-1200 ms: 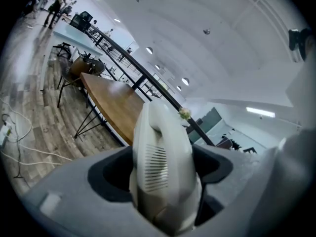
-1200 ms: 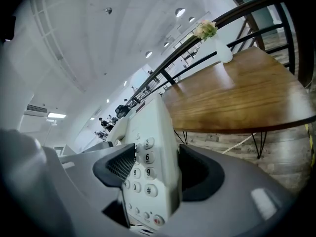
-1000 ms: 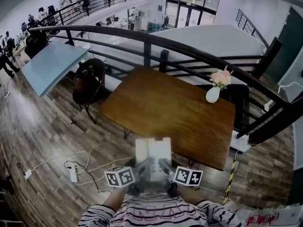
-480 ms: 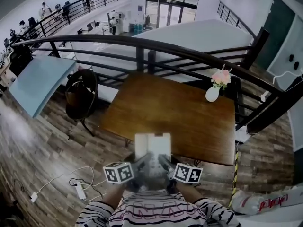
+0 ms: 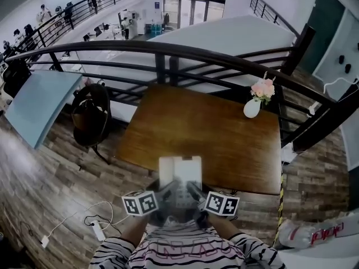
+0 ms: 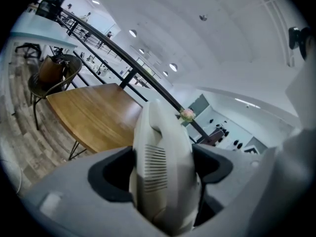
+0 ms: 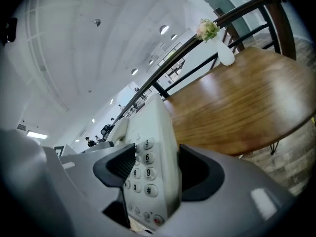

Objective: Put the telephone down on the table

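Table [image 5: 202, 133]: vase [image 5: 252, 108] on its far right corner; railing [image 5: 168, 66] behind it; chair [image 5: 90, 116] to its left; telephone [image 5: 180, 170] at its near edge.

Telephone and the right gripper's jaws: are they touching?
Touching. The right gripper view shows the telephone wedged between the jaws of the right gripper, each jaw pressed against it.

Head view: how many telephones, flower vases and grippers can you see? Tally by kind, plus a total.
telephone: 1
flower vase: 1
grippers: 2 (left gripper, right gripper)
Total: 4
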The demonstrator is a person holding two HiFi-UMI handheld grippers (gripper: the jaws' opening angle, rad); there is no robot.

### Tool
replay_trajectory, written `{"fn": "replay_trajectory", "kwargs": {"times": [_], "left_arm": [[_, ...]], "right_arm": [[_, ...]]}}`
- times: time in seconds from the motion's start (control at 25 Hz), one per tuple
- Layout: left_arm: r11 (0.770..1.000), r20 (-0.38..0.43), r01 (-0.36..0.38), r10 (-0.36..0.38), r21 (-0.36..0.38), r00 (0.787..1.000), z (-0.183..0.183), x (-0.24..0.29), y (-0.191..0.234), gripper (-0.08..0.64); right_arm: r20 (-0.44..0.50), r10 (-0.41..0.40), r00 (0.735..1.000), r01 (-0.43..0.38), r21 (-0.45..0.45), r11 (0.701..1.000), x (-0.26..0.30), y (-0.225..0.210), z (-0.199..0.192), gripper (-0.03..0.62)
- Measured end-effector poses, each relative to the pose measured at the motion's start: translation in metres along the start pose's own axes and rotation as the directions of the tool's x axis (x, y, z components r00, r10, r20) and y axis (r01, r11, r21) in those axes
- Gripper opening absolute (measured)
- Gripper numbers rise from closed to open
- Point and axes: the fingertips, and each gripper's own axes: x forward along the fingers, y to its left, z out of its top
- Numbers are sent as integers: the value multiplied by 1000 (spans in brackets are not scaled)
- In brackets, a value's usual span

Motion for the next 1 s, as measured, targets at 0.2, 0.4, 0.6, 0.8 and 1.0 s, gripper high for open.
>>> {"fn": "replay_trajectory", "kwargs": {"times": [0.2,0.4,0.6,0.8,1.0], "left_arm": [[1000,-7,-6,6,6,1000,17,28,8,370],[1000,-12,-5,5,8,1000,33,60,23,370],[1000,-15,3,-3,6,1000,63,103,22,370],[1000,-27,11,-10,13,1000,89,144,31,370],[1000,-32,14,-13,15,999,110,181,46,370]], "right_arm": [[-2,5,1000,-5,10,1000,20,-12,24,272],[2,4,1000,-4,5,1000,44,-29,48,272],[6,-2,1000,2,4,1000,63,-45,94,272],[15,-7,1000,6,14,1000,89,-62,131,272],[20,-8,1000,8,21,1000,116,-79,160,270]]}}
